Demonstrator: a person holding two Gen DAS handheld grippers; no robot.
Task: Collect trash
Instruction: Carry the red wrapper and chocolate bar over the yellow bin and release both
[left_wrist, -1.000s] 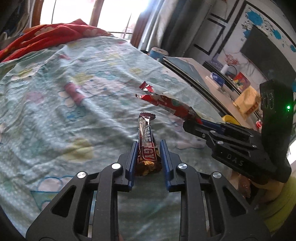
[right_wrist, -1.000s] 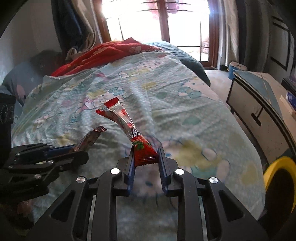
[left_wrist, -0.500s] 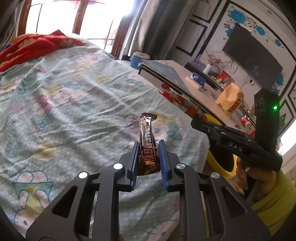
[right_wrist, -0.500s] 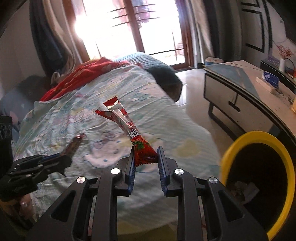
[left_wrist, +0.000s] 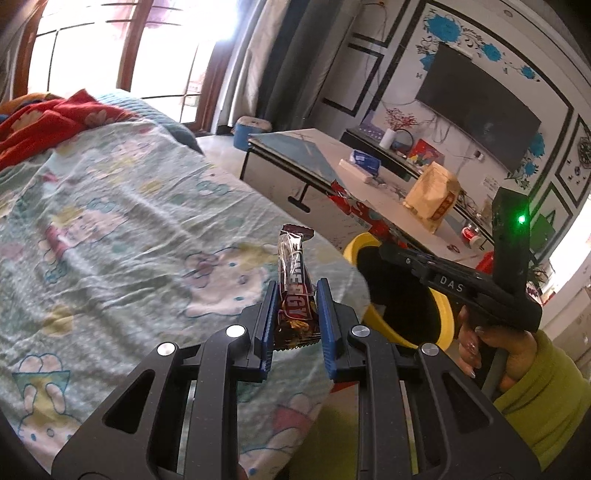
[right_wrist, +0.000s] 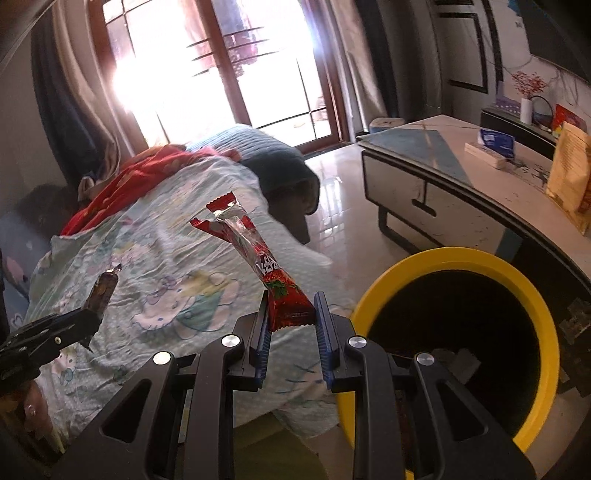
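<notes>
A bedroom is being shown, with a cartoon-print bed (left_wrist: 110, 236) beside a yellow-rimmed bin (right_wrist: 458, 258). A brown energy-bar wrapper (left_wrist: 293, 291) is being pinched upright in the left gripper (left_wrist: 295, 314) jaws, a red, torn-topped strawberry wrapper (right_wrist: 266, 266) in the right gripper (right_wrist: 290, 321) jaws. Both are being held off the bed near its corner, neither yet dropped in the bin.

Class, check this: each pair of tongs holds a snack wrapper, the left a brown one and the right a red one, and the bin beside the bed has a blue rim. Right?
Not quite: the bin has a yellow rim, as the right wrist view shows. The rest stands: the left tongs hold the brown wrapper, the right tongs the red wrapper, beside the bed.
</notes>
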